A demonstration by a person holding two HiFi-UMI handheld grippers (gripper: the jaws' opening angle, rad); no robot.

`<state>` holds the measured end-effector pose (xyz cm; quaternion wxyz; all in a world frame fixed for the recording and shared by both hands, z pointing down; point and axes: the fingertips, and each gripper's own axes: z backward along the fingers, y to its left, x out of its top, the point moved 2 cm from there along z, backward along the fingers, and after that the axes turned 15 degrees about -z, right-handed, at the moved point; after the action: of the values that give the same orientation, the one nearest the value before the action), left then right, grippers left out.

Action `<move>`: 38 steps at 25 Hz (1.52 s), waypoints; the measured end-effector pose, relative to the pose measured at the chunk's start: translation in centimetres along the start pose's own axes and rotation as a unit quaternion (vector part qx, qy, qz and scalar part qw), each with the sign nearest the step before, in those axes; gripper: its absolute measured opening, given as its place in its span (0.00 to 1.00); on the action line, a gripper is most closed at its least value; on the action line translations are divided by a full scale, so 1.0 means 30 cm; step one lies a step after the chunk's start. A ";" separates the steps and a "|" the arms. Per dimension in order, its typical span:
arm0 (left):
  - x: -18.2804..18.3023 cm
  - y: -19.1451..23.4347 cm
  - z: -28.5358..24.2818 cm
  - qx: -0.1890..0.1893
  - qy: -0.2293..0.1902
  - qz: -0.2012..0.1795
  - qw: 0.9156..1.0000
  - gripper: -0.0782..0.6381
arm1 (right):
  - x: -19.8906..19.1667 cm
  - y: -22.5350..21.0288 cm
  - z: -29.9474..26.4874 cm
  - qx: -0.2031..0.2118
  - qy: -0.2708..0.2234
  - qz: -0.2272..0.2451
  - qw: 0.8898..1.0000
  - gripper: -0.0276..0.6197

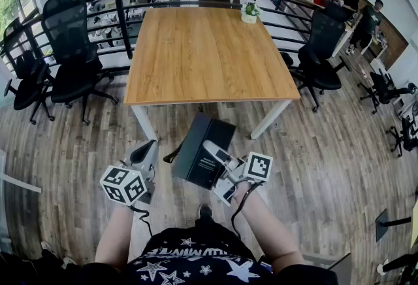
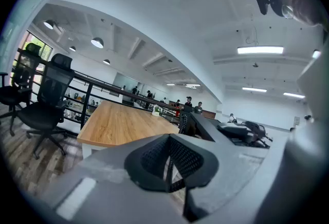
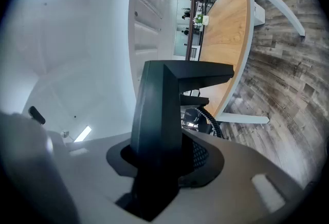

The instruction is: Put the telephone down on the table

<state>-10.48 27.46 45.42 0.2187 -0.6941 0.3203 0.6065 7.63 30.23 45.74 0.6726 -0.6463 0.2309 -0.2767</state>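
telephone (image 1: 196, 158): black, rigid, probably hefty and slick; best gripped by its body edge. right gripper (image 1: 214, 150) clamps it there. left gripper (image 1: 145, 153) jaws together, empty.

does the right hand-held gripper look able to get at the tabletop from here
Probably yes: the right hand-held gripper, shut on the telephone, has only open floor between it and the table.

Table (image 1: 209, 61) lies open in front; a plant (image 1: 249, 12) stands at its far edge.
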 end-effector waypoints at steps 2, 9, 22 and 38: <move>-0.015 -0.012 0.034 -0.001 0.002 0.000 1.000 0.11 | -0.033 -0.006 0.013 0.000 -0.001 -0.004 1.000 0.28; -0.050 -0.046 0.147 -0.002 0.007 0.002 1.000 0.11 | -0.137 -0.010 0.053 -0.003 -0.007 -0.003 1.000 0.28; -0.111 -0.038 0.338 0.008 0.011 0.011 1.000 0.11 | -0.292 -0.038 0.043 -0.014 -0.008 -0.007 1.000 0.28; -0.192 0.124 0.345 0.033 0.028 0.032 0.999 0.11 | -0.213 -0.095 -0.085 -0.016 -0.007 -0.019 1.000 0.28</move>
<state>-20.71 33.07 49.65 0.2137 -0.6924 0.3681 0.5826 0.98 32.58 48.14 0.6585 -0.6630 0.2187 -0.2810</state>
